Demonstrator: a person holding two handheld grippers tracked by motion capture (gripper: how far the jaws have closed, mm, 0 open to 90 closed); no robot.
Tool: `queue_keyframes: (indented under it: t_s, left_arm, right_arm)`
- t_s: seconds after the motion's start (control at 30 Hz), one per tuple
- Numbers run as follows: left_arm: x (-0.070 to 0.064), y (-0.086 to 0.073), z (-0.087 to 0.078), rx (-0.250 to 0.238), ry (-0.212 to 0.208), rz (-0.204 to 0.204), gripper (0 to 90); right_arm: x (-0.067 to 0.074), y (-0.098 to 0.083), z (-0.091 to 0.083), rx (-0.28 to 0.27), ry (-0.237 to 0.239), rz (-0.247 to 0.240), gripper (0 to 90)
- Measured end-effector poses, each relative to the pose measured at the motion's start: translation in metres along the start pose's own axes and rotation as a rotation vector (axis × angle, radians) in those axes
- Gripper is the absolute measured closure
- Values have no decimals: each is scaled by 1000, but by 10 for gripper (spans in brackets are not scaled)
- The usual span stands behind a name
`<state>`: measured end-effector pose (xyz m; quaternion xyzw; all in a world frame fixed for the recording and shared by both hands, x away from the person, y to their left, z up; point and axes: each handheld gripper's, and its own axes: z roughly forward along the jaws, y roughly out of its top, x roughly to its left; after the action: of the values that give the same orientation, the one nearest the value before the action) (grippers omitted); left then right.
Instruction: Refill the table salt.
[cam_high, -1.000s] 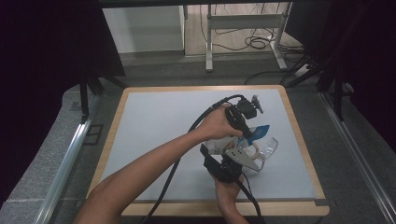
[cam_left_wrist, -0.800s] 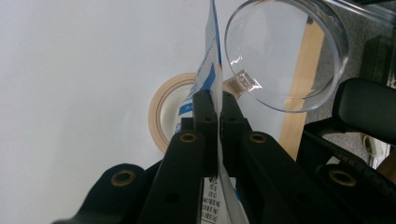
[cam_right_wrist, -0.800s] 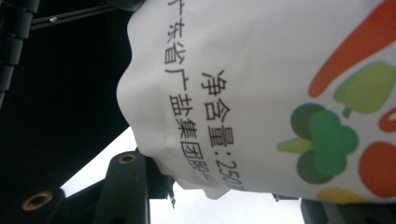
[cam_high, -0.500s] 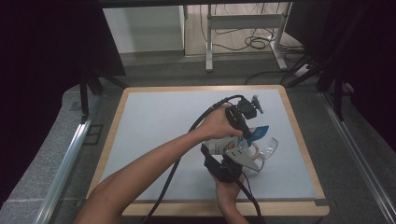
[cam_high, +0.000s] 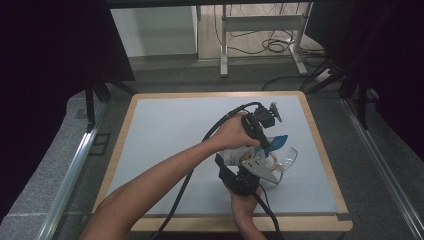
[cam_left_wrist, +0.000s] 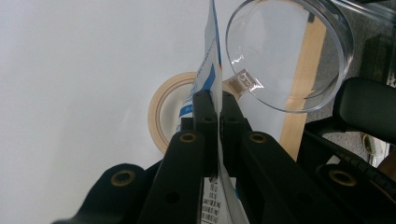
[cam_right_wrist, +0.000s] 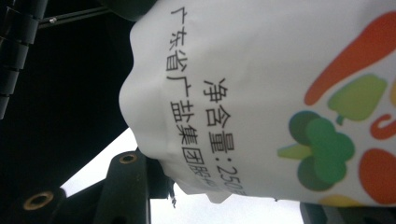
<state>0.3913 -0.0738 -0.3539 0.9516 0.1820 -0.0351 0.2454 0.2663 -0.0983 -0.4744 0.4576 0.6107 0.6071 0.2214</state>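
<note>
The work in hand looks like tipping a white bag of salt toward the clear bowl.

The left gripper has its jaws pressed together on the bag's thin blue-and-white top edge, with a tape roll on the table at nine o'clock of the jaws and the bowl at one o'clock.

The right gripper, at six o'clock of the bag, pinches the bag's bulging body part-way closed.

Next, I judge, the bag's mouth must come over the bowl's rim before tilting further.

Against the earlier frames nothing has shifted: both hands and the bag sit alike.
</note>
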Motion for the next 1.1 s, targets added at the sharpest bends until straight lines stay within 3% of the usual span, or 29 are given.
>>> queue_keyframes:
  t_s: [1.1]
  left_arm:
    - [-1, 0, -4, 0, 4, 0, 897]
  right_arm:
    - [1, 5, 0, -13, 0, -8, 535]
